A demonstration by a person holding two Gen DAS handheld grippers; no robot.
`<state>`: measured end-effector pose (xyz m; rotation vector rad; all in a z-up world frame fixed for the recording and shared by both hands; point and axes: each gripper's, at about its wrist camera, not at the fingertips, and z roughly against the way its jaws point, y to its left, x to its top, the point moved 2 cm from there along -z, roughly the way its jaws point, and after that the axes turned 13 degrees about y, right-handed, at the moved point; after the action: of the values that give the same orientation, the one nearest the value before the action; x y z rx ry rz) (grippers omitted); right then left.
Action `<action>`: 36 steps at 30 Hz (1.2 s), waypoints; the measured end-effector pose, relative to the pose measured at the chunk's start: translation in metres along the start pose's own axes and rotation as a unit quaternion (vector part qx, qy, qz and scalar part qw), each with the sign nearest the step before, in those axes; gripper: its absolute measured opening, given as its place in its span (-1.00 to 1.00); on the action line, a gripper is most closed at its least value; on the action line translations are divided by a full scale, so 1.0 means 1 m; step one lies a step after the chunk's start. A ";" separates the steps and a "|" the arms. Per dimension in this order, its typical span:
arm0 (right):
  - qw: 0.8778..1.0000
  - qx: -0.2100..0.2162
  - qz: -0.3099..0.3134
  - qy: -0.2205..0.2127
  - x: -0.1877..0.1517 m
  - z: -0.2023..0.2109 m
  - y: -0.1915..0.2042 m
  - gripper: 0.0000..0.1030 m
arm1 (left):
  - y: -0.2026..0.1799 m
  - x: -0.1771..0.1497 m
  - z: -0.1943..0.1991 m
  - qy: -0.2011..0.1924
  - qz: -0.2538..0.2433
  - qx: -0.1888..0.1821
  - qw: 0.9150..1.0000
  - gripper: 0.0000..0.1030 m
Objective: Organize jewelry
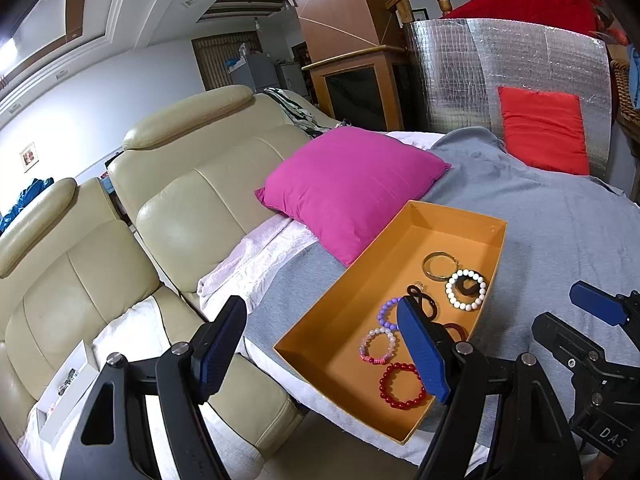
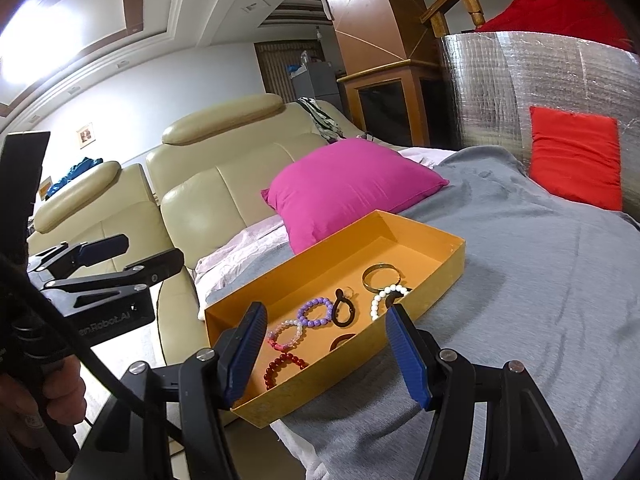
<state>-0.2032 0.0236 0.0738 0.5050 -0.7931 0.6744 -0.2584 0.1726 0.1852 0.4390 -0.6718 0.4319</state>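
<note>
Nearest the lens, the left gripper (image 1: 324, 344) stands with its blue-padded jaws wide apart and empty, poised short of the near left corner of the orange cardboard box (image 1: 316, 320); the right gripper (image 2: 332, 354), jaws likewise parted and holding nothing, frames the box's near end. The box rests on a grey blanket (image 1: 560, 240) over a bed, beside a cream leather sofa (image 1: 180, 184), its far corner against a magenta cushion (image 1: 348, 184). Inside, from the near end: a red bead bracelet (image 1: 401, 385), a pink-and-white bead bracelet (image 1: 379, 345), a purple bead bracelet (image 2: 315, 312), a black hair tie (image 2: 343, 310), a white bead bracelet (image 1: 466, 290) and a gold bangle (image 1: 439, 266). The beaded loops appear light, limp and rounded, so likely to roll between the pads; pinching across one side of a loop seems best. The bangle looks rigid and smooth, probably slippery.
</note>
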 end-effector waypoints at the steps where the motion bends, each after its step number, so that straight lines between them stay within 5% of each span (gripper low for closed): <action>1: 1.000 0.000 0.000 0.000 0.000 0.000 0.000 0.28 | 0.000 0.000 0.000 0.000 0.000 0.000 1.000 0.52; 36: 1.000 0.008 0.000 0.002 0.004 -0.006 -0.001 0.29 | -0.003 0.008 -0.004 0.003 -0.004 0.003 1.000 0.52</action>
<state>-0.1978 0.0284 0.0731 0.5180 -0.7851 0.6822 -0.2492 0.1745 0.1870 0.4456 -0.6633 0.4270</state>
